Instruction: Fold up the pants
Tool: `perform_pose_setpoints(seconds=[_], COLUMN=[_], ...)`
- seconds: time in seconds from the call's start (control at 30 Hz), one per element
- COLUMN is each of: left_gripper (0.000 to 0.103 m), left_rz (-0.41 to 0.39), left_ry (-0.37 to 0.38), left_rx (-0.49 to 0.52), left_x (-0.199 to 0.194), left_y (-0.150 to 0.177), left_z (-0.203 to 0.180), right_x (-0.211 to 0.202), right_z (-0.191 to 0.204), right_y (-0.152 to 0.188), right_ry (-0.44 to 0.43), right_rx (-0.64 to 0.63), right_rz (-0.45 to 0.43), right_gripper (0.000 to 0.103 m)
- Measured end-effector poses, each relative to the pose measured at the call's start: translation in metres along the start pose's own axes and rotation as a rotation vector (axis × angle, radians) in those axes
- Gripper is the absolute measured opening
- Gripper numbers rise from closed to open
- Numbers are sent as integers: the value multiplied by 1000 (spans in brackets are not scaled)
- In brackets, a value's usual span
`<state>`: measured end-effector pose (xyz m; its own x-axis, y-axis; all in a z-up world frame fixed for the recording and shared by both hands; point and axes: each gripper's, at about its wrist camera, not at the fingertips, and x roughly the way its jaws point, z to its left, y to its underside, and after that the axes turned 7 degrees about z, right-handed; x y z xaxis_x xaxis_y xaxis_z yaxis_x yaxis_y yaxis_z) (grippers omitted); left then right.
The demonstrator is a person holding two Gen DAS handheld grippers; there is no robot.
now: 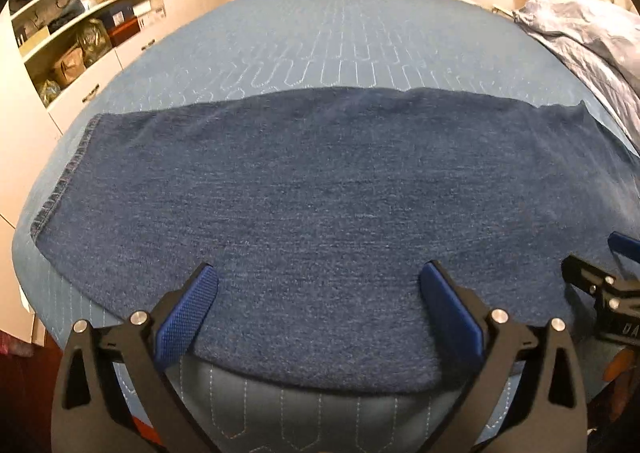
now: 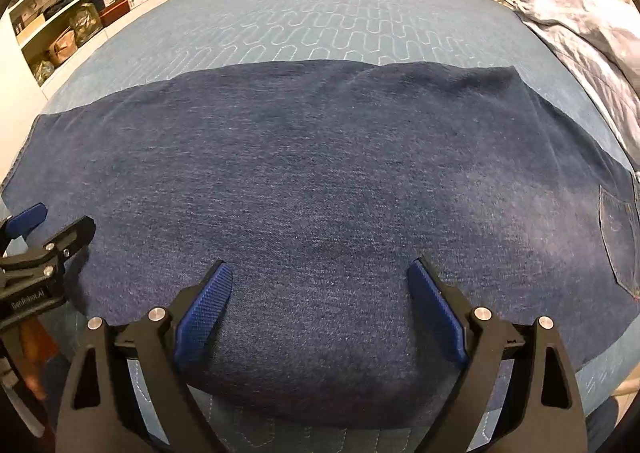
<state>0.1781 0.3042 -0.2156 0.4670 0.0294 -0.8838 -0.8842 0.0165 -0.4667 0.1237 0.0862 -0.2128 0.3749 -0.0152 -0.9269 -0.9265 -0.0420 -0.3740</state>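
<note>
the pants (image 1: 304, 189) lie flat on the quilt (image 1: 312, 37), stretched crosswise ahead of both pairs of jaws, hem (image 1: 60, 181) out to the left and the pocket (image 2: 618, 237) end out to the right. they look already doubled lengthwise, one leg on the other, though the layers cannot be told apart from here.

the left gripper (image 1: 318, 285) has its jaws spread wide, nothing pinched; the near edge of the denim runs just under and between the blue pads (image 1: 188, 317). the right gripper (image 2: 320, 285) stands the same way, wide apart and empty, with the near edge passing beneath its jaws. the two sit side by side, each showing at the rim of the other's view.

my reading: this is the start of a fold, both grippers placed over the near edge but not yet gripping. the next move would call for dropping the lower pads to the quilt, slipping under the edge, and closing on all layers at once. if the fold is to halve the length instead, the grippers are too close together and need to shift toward the hem first. a shallow bite risks catching only the top layer.
</note>
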Motion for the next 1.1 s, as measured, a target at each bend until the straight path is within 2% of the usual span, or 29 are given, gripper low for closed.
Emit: perform_pose_setpoints(seconds=[0.03,0.13,0.23,0.33,0.53,0.63,0.67,0.8,0.9,0.97,1.0,1.07,1.1], left_gripper=[102,101,87,83,85,85,83,82,79,77,76,78,77], left_rz=[-13,-14,-30,-33,-9,-1,-3,-36,-56,-42,-13,-12,-8], left_ry=[-10,-33,-66,-49,17,-44,-60,-82,-90,-108,-138,-94,-114], left_rx=[4,-3,37,99,46,-16,-29,-110,-95,-87,-103,-146,-154], left_x=[-1,-5,-14,-14,-6,-4,-5,-18,-25,-20,-14,-10,-12], left_y=[1,7,13,7,-8,-15,-16,-16,-12,-10,-8,-2,-2], left_z=[-1,-10,-27,-30,17,54,62,93,99,102,108,120,123], right_x=[2,4,4,4,3,-2,-8,-18,-17,-14,-10,-4,2], right_z=[-1,-8,-5,-4,-4,-1,0,13,23,27,31,37,41], right_y=[1,3,4,5,2,-2,-4,-14,-24,-31,-35,-41,-43], right_ry=[14,-31,-10,-11,-10,-10,-13,-13,-19,-35,-41,-42,-36], right_rx=[15,41,20,21,18,5,2,-27,-36,-32,-31,-34,-40], right_rz=[17,12,5,6,4,-5,-33,-85,-98,-91,-78,-62,-44], right_gripper=[99,99,99,99,99,98,98,98,97,96,94,87,84])
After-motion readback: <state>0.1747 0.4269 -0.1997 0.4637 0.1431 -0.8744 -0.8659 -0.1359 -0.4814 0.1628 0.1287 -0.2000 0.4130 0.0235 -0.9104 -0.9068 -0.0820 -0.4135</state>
